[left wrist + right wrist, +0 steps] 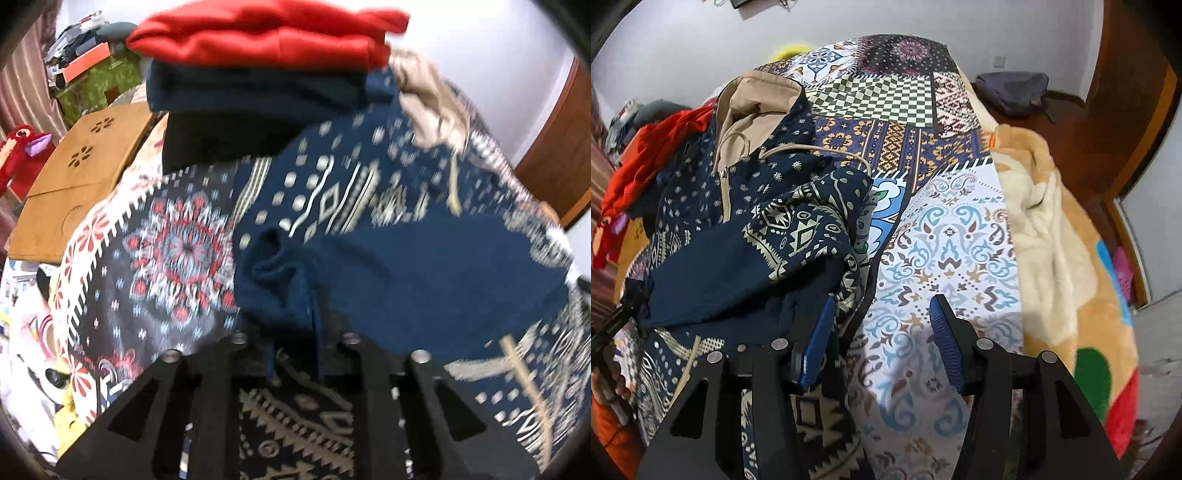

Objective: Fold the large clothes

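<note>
A navy hoodie with a cream tribal print (746,229) and a beige hood lining (753,107) lies on the patterned bedspread (945,236). In the left wrist view the hoodie (388,251) fills the middle, blurred, and a fold of it hangs over my left gripper (295,354); the fingertips are hidden under the cloth. My right gripper (882,317) is open with blue pads (943,332); its left finger touches the hoodie's right edge and nothing is held between the jaws.
A stack of folded clothes, red (258,37) on top of dark blue (255,88), sits behind the hoodie. A wooden lap table (74,177) lies to the left. A plush beige blanket (1056,236) covers the bed's right side. A dark bag (1012,92) lies on the floor.
</note>
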The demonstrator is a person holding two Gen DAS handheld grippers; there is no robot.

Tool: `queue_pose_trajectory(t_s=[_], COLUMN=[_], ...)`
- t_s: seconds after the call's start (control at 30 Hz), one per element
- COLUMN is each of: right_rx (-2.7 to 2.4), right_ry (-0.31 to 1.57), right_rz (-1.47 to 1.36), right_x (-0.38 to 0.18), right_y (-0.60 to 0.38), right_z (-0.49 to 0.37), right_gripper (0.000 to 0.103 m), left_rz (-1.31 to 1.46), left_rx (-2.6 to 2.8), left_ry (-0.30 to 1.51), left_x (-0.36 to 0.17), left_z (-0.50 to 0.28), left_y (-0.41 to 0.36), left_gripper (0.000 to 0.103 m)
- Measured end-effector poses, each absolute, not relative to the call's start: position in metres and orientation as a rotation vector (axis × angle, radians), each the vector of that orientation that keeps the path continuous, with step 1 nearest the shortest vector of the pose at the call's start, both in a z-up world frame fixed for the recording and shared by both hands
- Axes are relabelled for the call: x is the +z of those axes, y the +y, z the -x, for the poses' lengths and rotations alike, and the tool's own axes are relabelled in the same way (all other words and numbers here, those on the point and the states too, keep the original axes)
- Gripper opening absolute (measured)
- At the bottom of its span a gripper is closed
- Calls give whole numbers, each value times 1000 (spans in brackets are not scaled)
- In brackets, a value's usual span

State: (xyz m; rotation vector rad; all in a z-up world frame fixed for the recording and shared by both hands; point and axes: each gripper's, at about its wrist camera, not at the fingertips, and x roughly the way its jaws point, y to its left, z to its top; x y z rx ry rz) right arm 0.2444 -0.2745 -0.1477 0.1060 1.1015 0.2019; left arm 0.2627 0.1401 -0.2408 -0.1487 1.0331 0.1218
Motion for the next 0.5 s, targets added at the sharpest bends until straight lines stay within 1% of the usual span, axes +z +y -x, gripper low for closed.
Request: queue_pose_trajectory(t_s=[0.03,0.07,0.1,0.27,0.33,0.37,0.4,0.43,0.5], right_rx=[204,207,211,219,226,230,236,237,246], right_ry=[1097,1093,1087,1059,1053,1054,1058,1064,1096], right_rz=[-103,-105,-112,-104,-99,-98,-99,-100,-103], right_x=[-145,-143,-140,-127,-124,-124,-125,-127,-134], right_y=[-275,-275,-275,-270,-268,-266,-264,-262,-257], right_z=[-244,-245,-246,-254,-259,-263,-269,-273,-287], right_gripper=[50,50,50,50,51,55,58,61,61], left_rz=[137,129,126,126,83,73,63,55,19], left_rx=[141,160,177,206,218,213,202,186,162], left_ry=[1034,1026,1016,968,933,919,898,885,866], left_x=[-241,-239,-237,-211,-195,-190,-182,-178,-177], left_z=[-260,-257,-254,-242,-243,-245,-246,-248,-255], left_y=[140,141,143,157,155,156,153,150,138], left_gripper=[38,51,57,58,60,64,70,73,88])
